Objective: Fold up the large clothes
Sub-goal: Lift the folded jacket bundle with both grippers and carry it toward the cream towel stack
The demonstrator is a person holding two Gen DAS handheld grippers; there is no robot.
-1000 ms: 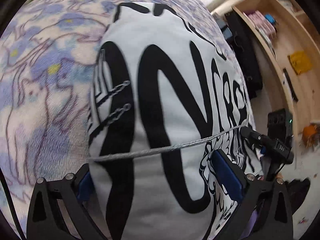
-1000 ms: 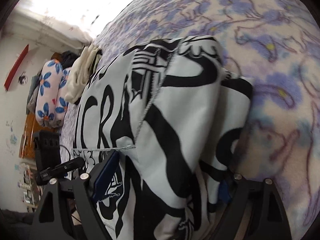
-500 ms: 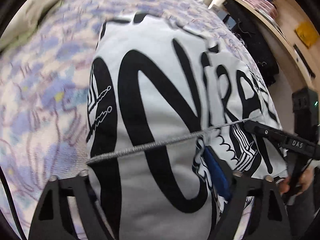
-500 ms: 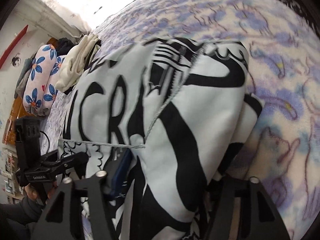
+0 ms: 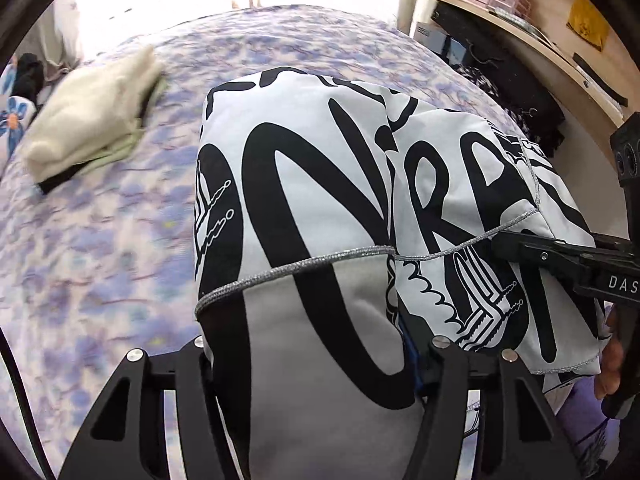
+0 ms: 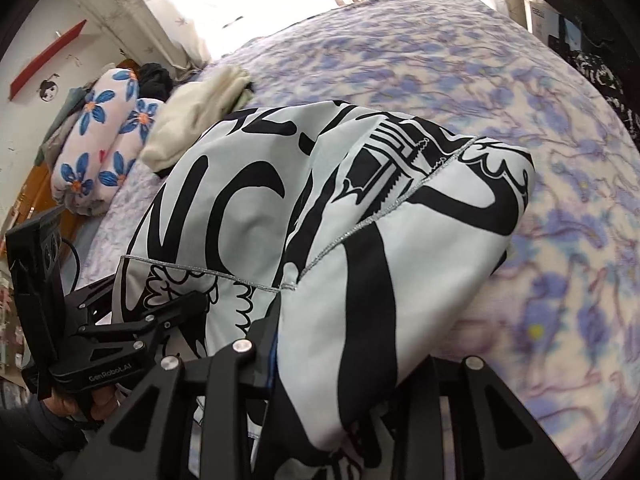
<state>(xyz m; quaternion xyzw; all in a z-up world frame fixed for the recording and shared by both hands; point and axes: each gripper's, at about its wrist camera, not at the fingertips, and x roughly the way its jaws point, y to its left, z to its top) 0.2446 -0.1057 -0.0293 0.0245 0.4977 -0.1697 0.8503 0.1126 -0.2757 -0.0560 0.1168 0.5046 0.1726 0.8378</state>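
Mid-fold: both jaws just closing, left hand-held gripper and right hand-held gripper each clamped on black-and-white garment, lifted off bed; laying flat remains.

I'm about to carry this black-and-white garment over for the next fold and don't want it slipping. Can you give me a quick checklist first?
1. Left gripper closed on the garment: ok, jaws just closing, cloth bunched between them.
2. Right gripper closed on it: ok, likewise.
3. Both at the near edge: ok.
4. Far end off the bedspread: not ok, resting on it.
5. Cream folded pile apart from it: ok.
6. Grip firmness: cannot tell.
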